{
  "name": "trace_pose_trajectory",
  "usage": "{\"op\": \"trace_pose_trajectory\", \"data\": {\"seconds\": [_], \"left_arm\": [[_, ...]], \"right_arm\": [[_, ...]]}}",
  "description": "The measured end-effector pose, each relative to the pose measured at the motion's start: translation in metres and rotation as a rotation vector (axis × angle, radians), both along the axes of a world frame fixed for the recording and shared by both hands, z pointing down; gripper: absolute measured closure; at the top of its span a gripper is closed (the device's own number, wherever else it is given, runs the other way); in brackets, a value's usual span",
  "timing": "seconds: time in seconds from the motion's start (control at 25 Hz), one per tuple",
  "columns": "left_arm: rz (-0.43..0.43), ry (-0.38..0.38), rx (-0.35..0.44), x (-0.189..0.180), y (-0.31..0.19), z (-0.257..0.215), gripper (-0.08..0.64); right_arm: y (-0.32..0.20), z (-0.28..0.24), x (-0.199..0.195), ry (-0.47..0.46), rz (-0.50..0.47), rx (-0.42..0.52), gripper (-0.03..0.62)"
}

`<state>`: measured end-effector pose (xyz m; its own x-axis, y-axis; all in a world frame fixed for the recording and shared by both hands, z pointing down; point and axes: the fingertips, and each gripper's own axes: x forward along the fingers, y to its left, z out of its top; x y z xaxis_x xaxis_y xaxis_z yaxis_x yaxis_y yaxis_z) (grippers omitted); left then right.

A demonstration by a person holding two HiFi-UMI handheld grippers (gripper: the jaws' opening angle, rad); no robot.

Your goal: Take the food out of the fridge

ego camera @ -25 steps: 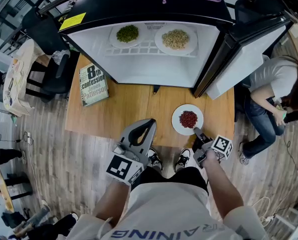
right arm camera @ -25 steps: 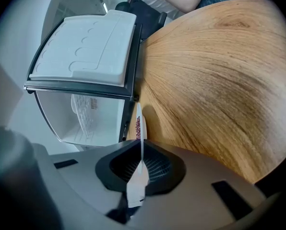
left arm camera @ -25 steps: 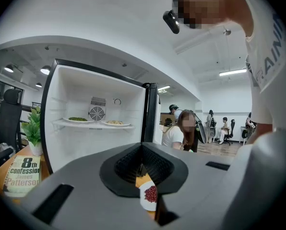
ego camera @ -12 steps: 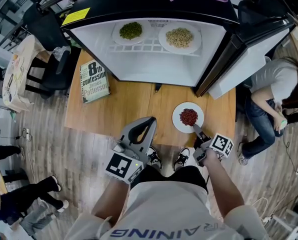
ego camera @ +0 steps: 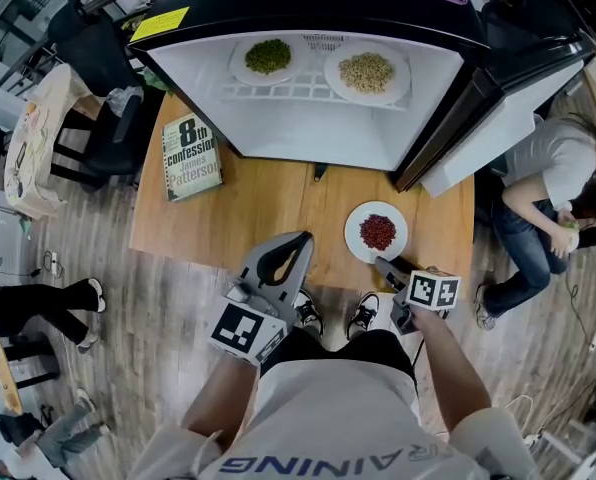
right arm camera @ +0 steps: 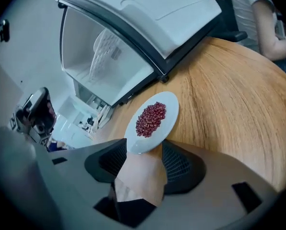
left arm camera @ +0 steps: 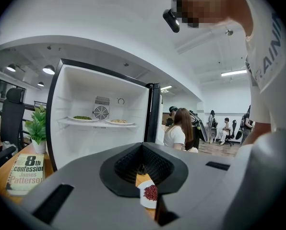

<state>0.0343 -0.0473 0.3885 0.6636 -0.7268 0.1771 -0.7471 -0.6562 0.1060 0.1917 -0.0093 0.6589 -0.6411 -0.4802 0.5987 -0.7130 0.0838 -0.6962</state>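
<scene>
Shows the right gripper (ego camera: pixel 383 264) at the table's (ego camera: pixel 248 218) front edge, toward the right corner, with jaws spread wide after just opening. Has the near rim of the bean plate (ego camera: pixel 354 236) between the tips, pads clear of it. Finds that plate flat by the front-right corner, red beans (ego camera: pixel 377 232) heaped in its middle. Shows the left gripper (ego camera: pixel 300 240) at the front edge's middle, jaws closed tip to tip on nothing. Shows two more plates on the shelf of the open fridge (ego camera: pixel 308 133) at the back edge: green food (ego camera: pixel 268 56) left, pale food (ego camera: pixel 366 71) right. Puts a book (ego camera: pixel 191 158) at the left edge.
</scene>
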Motion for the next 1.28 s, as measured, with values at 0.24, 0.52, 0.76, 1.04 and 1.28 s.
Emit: {"op": "trace_pose_trajectory", "data": {"seconds": [0.24, 0.52, 0.76, 1.04, 1.28], "left_arm": [[-0.002, 0.001, 0.0, -0.002, 0.002, 0.0, 0.551], [-0.005, 0.006, 0.0, -0.005, 0.004, 0.0, 0.551], [-0.013, 0.013, -0.003, -0.01, 0.004, -0.001, 0.551], [-0.019, 0.019, 0.005, -0.014, 0.005, -0.004, 0.551], [-0.021, 0.022, 0.015, -0.017, 0.006, -0.011, 0.551]], "right_arm": [[0.008, 0.001, -0.01, 0.096, -0.164, 0.037, 0.349], [0.013, 0.005, -0.011, 0.23, -0.299, 0.067, 0.342], [0.014, 0.009, -0.007, 0.256, -0.31, 0.029, 0.344], [0.019, 0.007, -0.003, 0.186, -0.247, -0.039, 0.344], [0.006, -0.026, 0.0, 0.197, -0.194, 0.071, 0.514]]}}
